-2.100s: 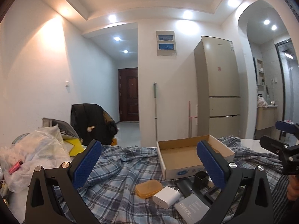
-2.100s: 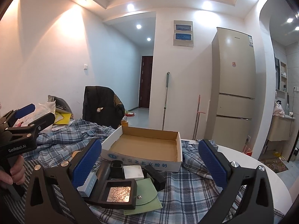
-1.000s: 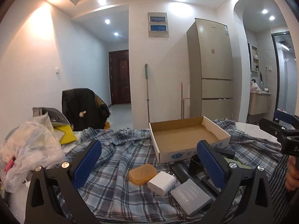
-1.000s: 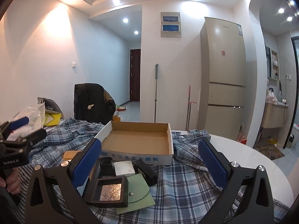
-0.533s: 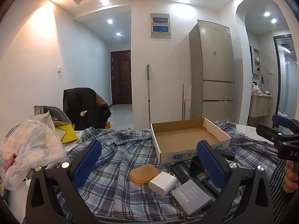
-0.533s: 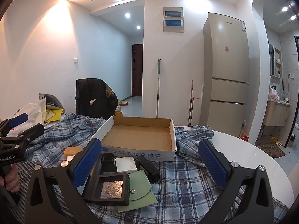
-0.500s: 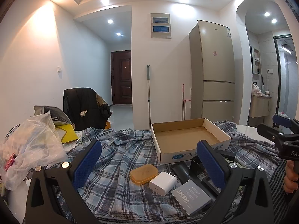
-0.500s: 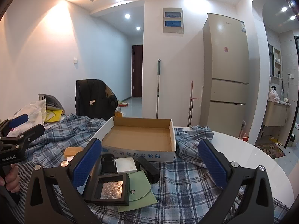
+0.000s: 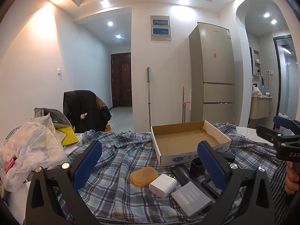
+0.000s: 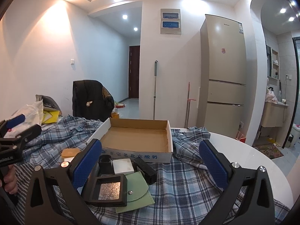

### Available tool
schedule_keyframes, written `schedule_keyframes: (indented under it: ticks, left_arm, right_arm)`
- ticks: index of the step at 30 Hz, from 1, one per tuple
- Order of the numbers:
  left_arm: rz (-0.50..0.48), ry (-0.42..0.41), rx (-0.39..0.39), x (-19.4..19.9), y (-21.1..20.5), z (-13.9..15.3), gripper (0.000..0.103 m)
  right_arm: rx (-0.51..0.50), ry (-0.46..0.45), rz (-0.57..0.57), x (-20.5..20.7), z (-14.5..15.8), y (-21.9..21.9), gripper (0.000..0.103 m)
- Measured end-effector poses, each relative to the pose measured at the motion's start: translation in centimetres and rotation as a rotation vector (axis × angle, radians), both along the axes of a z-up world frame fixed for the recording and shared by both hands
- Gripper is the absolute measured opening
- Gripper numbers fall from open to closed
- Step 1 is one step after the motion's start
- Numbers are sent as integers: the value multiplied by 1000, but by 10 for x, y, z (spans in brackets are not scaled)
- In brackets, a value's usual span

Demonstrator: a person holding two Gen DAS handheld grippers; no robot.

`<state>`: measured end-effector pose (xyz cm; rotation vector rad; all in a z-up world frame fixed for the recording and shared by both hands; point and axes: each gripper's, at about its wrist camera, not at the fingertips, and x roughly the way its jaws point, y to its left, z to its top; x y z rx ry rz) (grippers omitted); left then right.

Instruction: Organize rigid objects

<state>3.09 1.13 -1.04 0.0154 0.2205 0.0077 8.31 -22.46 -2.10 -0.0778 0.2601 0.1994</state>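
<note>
Looking along the left gripper [image 9: 149, 161], we see an open cardboard box [image 9: 187, 140], empty, on the plaid cloth [image 9: 116, 165] covering the tabletop [image 10: 243, 153]. Just before it lie an orange case [image 9: 144, 176], a white charger [image 9: 162, 185] and a grey booklet [image 9: 193, 198]. From the right gripper [image 10: 150, 163] we see a black framed case [image 10: 107, 189] overlapping a green pouch [image 10: 137, 191], perhaps leather. Both grippers hover low, jaws wide and empty; a hand [image 10: 8, 180] grips the left handle.
</note>
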Motion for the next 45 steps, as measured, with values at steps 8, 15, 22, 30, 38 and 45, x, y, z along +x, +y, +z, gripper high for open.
schedule_keyframes:
  ticks: [8, 15, 22, 30, 38, 45]
  left_arm:
    - [-9, -13, -17, -2, 3, -1, 103]
    - [-13, -52, 4, -8, 2, 0, 103]
    - [-50, -67, -16, -13, 0, 1, 103]
    - [-50, -81, 0, -17, -5, 2, 103]
    - [-37, -74, -13, -16, -3, 3, 103]
    - [-43, -83, 18, -17, -7, 3, 103]
  right_arm:
    - [18, 4, -4, 0, 0, -4, 103]
    - [15, -2, -5, 0, 0, -3, 103]
    - [15, 1, -5, 0, 0, -3, 103]
    - [18, 0, -7, 0, 0, -3, 103]
    - [21, -3, -8, -1, -1, -3, 103]
    - [28, -23, -20, -6, 1, -4, 103]
